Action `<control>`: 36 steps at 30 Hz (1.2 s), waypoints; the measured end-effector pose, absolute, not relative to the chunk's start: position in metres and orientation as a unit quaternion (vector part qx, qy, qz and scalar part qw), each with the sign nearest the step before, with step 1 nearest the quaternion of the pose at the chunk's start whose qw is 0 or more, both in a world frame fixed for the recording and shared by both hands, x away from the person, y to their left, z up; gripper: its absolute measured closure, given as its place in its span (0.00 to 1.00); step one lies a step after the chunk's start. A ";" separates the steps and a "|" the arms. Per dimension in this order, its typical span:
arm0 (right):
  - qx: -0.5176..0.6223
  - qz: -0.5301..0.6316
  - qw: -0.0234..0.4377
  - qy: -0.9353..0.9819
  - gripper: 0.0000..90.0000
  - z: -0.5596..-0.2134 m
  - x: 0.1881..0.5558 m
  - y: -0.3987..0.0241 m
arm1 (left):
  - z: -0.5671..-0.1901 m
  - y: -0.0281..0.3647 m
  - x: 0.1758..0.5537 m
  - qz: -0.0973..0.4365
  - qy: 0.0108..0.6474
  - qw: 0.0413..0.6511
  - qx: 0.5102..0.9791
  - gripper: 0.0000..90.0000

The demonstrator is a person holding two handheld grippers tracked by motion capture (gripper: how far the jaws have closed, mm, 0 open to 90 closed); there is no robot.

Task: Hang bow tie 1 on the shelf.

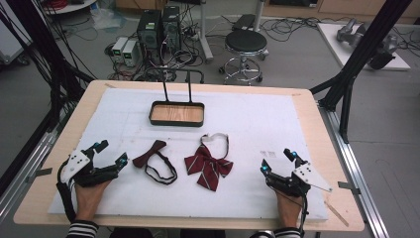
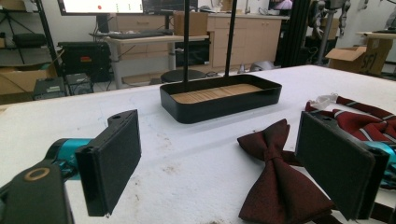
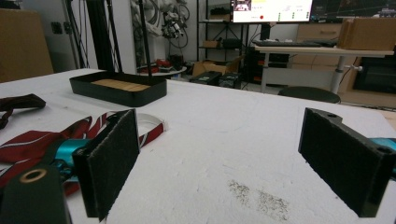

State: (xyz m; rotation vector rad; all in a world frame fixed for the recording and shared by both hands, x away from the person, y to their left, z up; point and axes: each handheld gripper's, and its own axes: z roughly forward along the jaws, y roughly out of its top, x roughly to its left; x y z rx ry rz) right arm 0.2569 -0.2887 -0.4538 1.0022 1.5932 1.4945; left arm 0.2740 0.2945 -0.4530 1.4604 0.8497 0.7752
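Dark maroon bow tie (image 1: 150,153) lies flat on white bench (image 1: 297,124) pad, just right of left gripper (image 1: 110,153); long axis diagonal, bow end toward tray (image 1: 177,114), strap loop toward person. Striped red bow tie (image 1: 208,166) beside it, centre. Left gripper jaws wide apart, holding nothing. Right gripper (image 1: 276,159) likewise wide, empty, resting on pad, well apart from striped tie

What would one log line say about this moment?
left tongs: open, empty | right tongs: open, empty | dark red bow tie, striped bow tie: on table | tray: empty
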 end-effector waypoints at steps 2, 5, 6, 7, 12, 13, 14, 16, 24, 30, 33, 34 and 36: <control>0.391 0.580 0.358 0.619 0.13 -0.454 0.256 -0.288 | -0.453 0.294 0.274 0.335 0.366 0.598 0.630 0.17; 0.391 0.579 0.358 0.619 0.13 -0.454 0.256 -0.288 | -0.453 0.294 0.274 0.338 0.364 0.597 0.630 0.17; 0.391 0.580 0.359 0.619 0.13 -0.454 0.256 -0.288 | -0.453 0.294 0.274 0.337 0.364 0.596 0.631 0.17; 0.390 0.580 0.359 0.619 0.13 -0.454 0.256 -0.288 | -0.453 0.294 0.274 0.335 0.365 0.597 0.631 0.17; 0.389 0.578 0.361 0.620 0.13 -0.454 0.256 -0.288 | -0.453 0.294 0.273 0.337 0.366 0.598 0.628 0.17; 0.390 0.579 0.360 0.619 0.13 -0.454 0.256 -0.288 | -0.453 0.294 0.273 0.337 0.366 0.598 0.628 0.17; 0.390 0.579 0.360 0.619 0.13 -0.454 0.256 -0.288 | -0.453 0.294 0.273 0.337 0.366 0.598 0.628 0.17; 0.388 0.579 0.362 0.619 0.13 -0.454 0.256 -0.288 | -0.453 0.295 0.274 0.337 0.367 0.599 0.627 0.17; 0.392 0.579 0.358 0.619 0.13 -0.454 0.257 -0.288 | -0.453 0.296 0.273 0.337 0.366 0.602 0.624 0.17; 0.400 0.570 0.355 0.624 0.13 -0.453 0.259 -0.288 | -0.454 0.296 0.272 0.337 0.364 0.606 0.622 0.17; 0.399 0.554 0.353 0.640 0.13 -0.451 0.263 -0.284 | -0.454 0.296 0.273 0.336 0.364 0.607 0.621 0.17; 0.397 0.552 0.351 0.644 0.13 -0.450 0.263 -0.282 | -0.454 0.296 0.272 0.336 0.363 0.607 0.621 0.17; 0.389 0.549 0.345 0.655 0.13 -0.446 0.265 -0.276 | -0.454 0.296 0.272 0.337 0.361 0.606 0.623 0.17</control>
